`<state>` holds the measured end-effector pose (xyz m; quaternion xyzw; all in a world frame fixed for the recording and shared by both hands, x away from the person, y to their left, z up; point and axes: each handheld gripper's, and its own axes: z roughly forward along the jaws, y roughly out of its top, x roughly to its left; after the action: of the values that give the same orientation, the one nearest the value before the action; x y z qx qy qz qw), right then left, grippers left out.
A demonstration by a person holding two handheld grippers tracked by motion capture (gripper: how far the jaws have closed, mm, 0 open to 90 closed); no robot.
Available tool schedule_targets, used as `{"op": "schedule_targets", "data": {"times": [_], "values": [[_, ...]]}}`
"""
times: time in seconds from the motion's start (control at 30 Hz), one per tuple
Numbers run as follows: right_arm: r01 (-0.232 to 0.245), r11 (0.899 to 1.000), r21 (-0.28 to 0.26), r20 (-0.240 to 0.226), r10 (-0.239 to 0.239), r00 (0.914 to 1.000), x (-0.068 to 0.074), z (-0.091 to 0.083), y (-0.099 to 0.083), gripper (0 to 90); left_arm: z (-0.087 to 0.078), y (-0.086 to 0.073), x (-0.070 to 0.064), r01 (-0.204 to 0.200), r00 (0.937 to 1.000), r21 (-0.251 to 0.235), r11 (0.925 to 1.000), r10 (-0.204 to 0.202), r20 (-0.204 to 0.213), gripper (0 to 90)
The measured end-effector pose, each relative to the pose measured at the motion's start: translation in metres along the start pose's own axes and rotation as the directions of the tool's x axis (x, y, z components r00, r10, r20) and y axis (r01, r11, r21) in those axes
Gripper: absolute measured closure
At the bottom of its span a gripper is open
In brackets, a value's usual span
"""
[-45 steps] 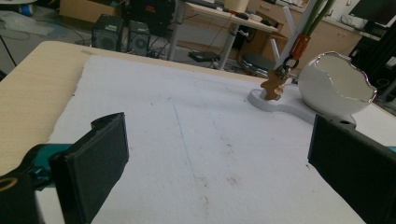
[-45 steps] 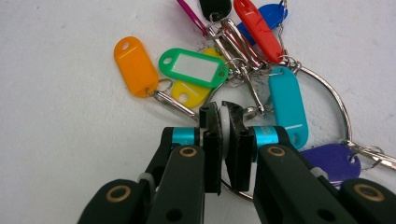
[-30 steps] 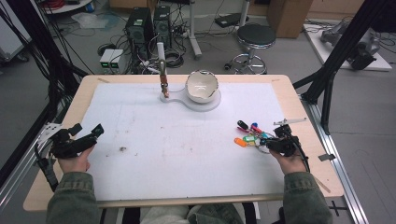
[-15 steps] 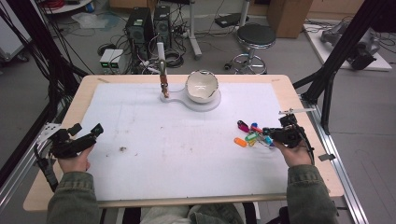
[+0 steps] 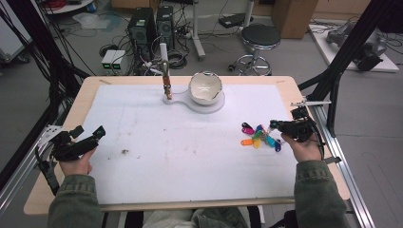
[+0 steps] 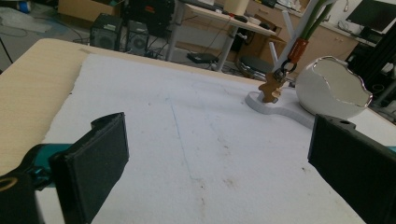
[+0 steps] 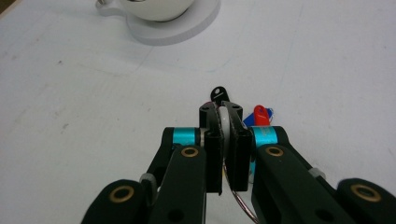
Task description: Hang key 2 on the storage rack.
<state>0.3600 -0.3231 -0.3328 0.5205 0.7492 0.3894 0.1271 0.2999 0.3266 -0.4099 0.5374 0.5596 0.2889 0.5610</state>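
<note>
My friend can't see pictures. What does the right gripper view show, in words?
The right gripper has its two black jaws closed on a white tag on a metal ring, just above a white mat. A black tag and a red tag peek out past the jaws, and a white bowl stands farther off.

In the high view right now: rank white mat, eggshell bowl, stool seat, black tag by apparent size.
1. white mat, by far the largest.
2. stool seat and eggshell bowl: look alike, and the stool is farther off, so unranked.
3. black tag, smallest.
</note>
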Motion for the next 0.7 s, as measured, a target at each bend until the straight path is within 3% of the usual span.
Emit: {"op": "schedule_targets", "data": {"times": [0.7], "values": [[0.017, 0.995, -0.095, -0.051, -0.022, 0.9985, 0.015, -0.027, 0.033, 87.5, 0.002, 0.000, 0.000, 0.011, 0.9999, -0.005, 0.9999, -0.011, 0.002, 5.6]]}}
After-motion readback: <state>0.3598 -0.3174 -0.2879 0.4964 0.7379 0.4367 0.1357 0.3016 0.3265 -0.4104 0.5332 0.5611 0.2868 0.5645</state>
